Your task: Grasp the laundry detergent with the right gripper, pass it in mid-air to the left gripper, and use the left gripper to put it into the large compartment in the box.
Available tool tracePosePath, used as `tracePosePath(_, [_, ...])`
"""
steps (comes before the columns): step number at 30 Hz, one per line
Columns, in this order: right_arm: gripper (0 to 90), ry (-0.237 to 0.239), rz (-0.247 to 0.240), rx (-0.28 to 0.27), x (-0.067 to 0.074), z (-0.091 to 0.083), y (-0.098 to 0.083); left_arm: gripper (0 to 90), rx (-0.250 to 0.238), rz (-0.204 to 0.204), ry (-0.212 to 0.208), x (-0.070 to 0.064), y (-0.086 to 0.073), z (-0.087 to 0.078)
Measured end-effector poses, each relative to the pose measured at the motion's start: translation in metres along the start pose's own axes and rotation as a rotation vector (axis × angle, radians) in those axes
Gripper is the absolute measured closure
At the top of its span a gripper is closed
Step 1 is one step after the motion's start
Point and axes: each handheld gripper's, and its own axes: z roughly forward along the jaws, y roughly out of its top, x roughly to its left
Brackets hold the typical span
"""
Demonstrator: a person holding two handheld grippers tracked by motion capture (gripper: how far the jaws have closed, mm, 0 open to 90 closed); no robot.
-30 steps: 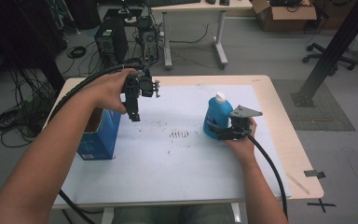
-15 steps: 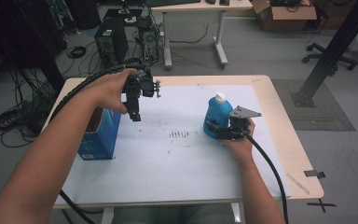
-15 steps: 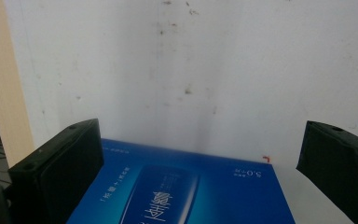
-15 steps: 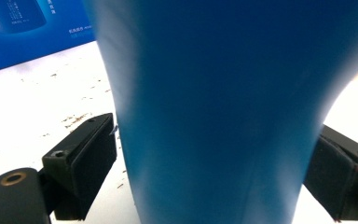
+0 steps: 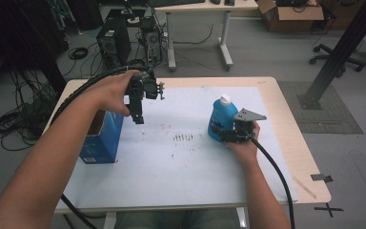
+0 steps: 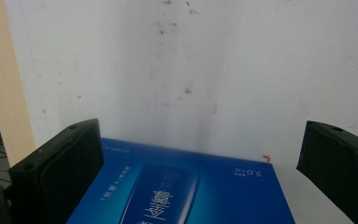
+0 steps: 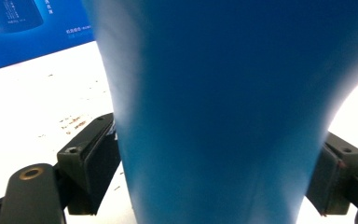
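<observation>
A blue bottle (image 5: pixel 221 117) with a white cap stands upright on the white mat, right of centre. My right gripper (image 5: pixel 222 136) is shut on its lower body; in the right gripper view the bottle (image 7: pixel 223 70) is squeezed between both jaws of that gripper (image 7: pixel 219 144). A blue open-topped box (image 5: pixel 102 138) stands at the mat's left side. My left gripper (image 5: pixel 137 117) hangs above the mat just right of the box, pointing down. In the left gripper view this gripper (image 6: pixel 200 135) stands open and holds nothing, and the box's printed face (image 6: pixel 177 186) lies below it.
The white mat (image 5: pixel 181 181) covers most of a wooden table (image 5: pixel 290 119); it has dark smudges near its centre. Beyond the far edge, a computer tower (image 5: pixel 110 40), cables and another desk stand on the floor. A black post rises at the right.
</observation>
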Motion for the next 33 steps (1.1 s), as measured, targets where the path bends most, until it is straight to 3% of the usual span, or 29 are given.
tracePosePath(19, [28.3, -0.009, -0.002, -0.02, -0.0008, 0.0002, -0.0053, 0.4, 0.005, 0.0, 0.001, 0.0003, -0.0005, 0.0009])
tracePosePath(26, [39.7, 0.008, -0.026, -0.033, 0.0022, 0.0001, -0.0059, 0.4, 0.005, 0.001, 0.003, 0.0, 0.0015, 0.0006])
tracePosePath(33, [42.6, -0.006, -0.044, -0.037, 0.0048, -0.0001, -0.0058, 0.4, 0.012, 0.002, 0.003, -0.0007, 0.0023, -0.0009])
